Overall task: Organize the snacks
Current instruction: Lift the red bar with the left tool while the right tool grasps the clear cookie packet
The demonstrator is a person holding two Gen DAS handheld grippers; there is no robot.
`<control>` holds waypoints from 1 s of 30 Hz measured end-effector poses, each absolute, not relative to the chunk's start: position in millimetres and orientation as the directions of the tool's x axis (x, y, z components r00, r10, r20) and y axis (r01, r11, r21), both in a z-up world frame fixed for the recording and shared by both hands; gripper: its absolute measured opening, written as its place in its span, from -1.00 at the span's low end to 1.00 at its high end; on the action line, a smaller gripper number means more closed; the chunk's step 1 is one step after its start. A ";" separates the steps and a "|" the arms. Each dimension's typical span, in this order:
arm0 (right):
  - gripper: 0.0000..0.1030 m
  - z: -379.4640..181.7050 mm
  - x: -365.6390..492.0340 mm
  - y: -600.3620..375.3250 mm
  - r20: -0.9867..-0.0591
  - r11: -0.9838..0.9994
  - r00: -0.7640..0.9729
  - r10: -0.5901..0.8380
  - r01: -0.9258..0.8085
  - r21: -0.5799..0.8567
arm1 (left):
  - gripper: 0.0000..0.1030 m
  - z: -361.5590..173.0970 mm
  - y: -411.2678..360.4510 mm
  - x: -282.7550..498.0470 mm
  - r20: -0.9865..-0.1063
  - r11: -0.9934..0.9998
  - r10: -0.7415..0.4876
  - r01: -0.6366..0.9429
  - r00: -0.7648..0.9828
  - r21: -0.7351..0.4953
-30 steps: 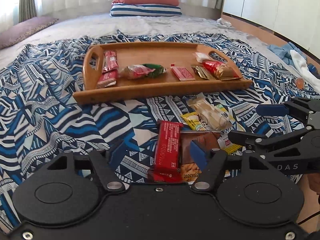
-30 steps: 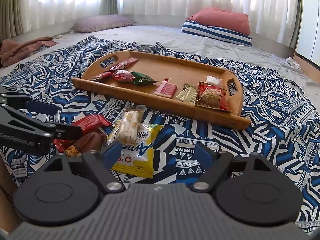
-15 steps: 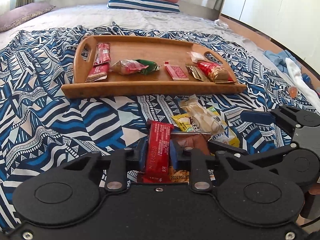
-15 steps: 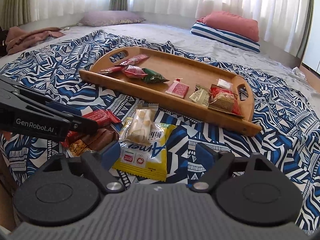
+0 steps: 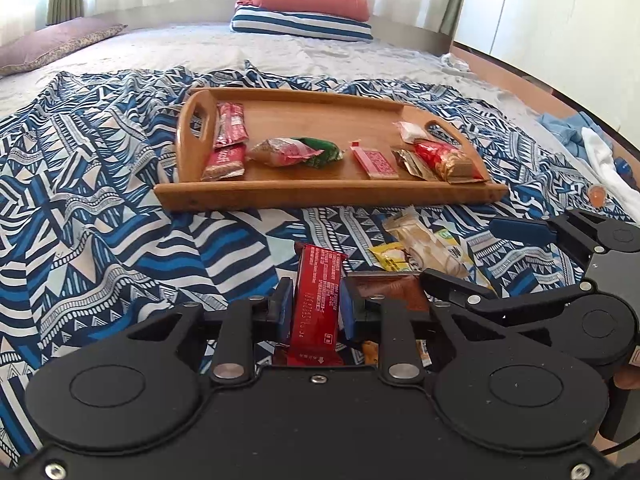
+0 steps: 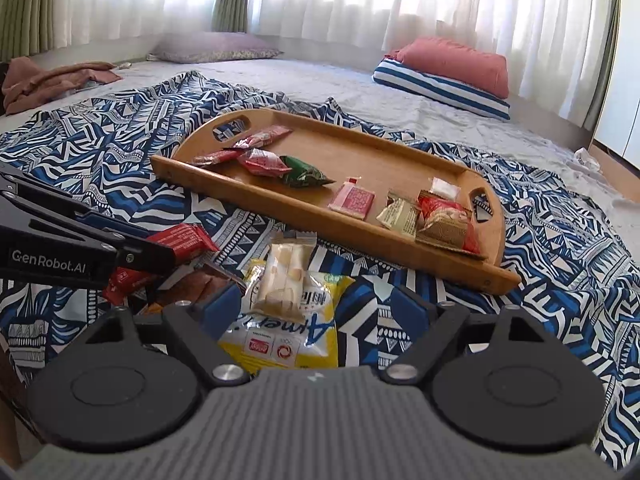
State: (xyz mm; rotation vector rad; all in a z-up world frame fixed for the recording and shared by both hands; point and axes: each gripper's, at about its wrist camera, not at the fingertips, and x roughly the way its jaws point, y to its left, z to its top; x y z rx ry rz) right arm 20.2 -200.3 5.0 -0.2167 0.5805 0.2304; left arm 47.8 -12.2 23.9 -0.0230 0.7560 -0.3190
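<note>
My left gripper is shut on a red snack bar, whose far end tilts up off the blue patterned blanket. In the right wrist view the same red snack bar shows between the left gripper's black fingers. My right gripper stands open over a yellow snack bag with a pale clear-wrapped snack lying on it. A brown packet lies beside the red bar. The wooden tray farther back holds several wrapped snacks.
The tray sits mid-bed on a blue and white patterned blanket. Pillows lie at the far end, crumpled brown cloth at the far left. White cabinet doors and clothes on the floor are to the right.
The left gripper's jaws closed onto the red snack bar and lifted its far end. The right gripper stayed open over the yellow bag.
</note>
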 end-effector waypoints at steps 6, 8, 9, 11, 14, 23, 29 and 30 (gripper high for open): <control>0.53 4.7 22.7 -190.1 -0.560 0.949 0.814 0.153 -0.279 -0.146 | -0.55 23.3 -2.4 51.3 -0.668 0.959 -0.276 0.247 0.691 -0.140; 0.46 3.7 23.5 -187.9 -0.563 0.951 0.812 0.154 -0.276 -0.138 | -0.55 22.8 -0.5 51.5 -0.669 0.960 -0.274 0.242 0.691 -0.142; 0.43 3.2 23.9 -186.9 -0.563 0.953 0.812 0.154 -0.273 -0.133 | -0.55 22.5 0.3 51.4 -0.669 0.960 -0.272 0.241 0.692 -0.142; 0.40 2.9 24.6 -185.7 -0.561 0.956 0.814 0.151 -0.264 -0.125 | -0.55 21.5 1.8 50.8 -0.669 0.961 -0.269 0.238 0.693 -0.140; 0.29 3.9 25.6 -185.2 -0.547 0.966 0.826 0.135 -0.233 -0.113 | -0.55 20.4 4.0 50.9 -0.670 0.962 -0.269 0.231 0.692 -0.147; 0.03 2.3 26.9 -184.5 -0.537 0.983 0.837 0.108 -0.171 -0.069 | -0.55 20.6 6.3 51.5 -0.669 0.963 -0.267 0.213 0.694 -0.163; -0.02 -1.6 25.1 -177.2 -0.530 0.983 0.842 0.096 -0.165 -0.085 | -0.55 19.9 4.4 51.9 -0.669 0.963 -0.270 0.212 0.692 -0.168; -0.03 -1.7 24.8 -176.4 -0.529 0.983 0.843 0.097 -0.166 -0.085 | -0.55 19.9 4.4 51.9 -0.669 0.963 -0.269 0.211 0.693 -0.168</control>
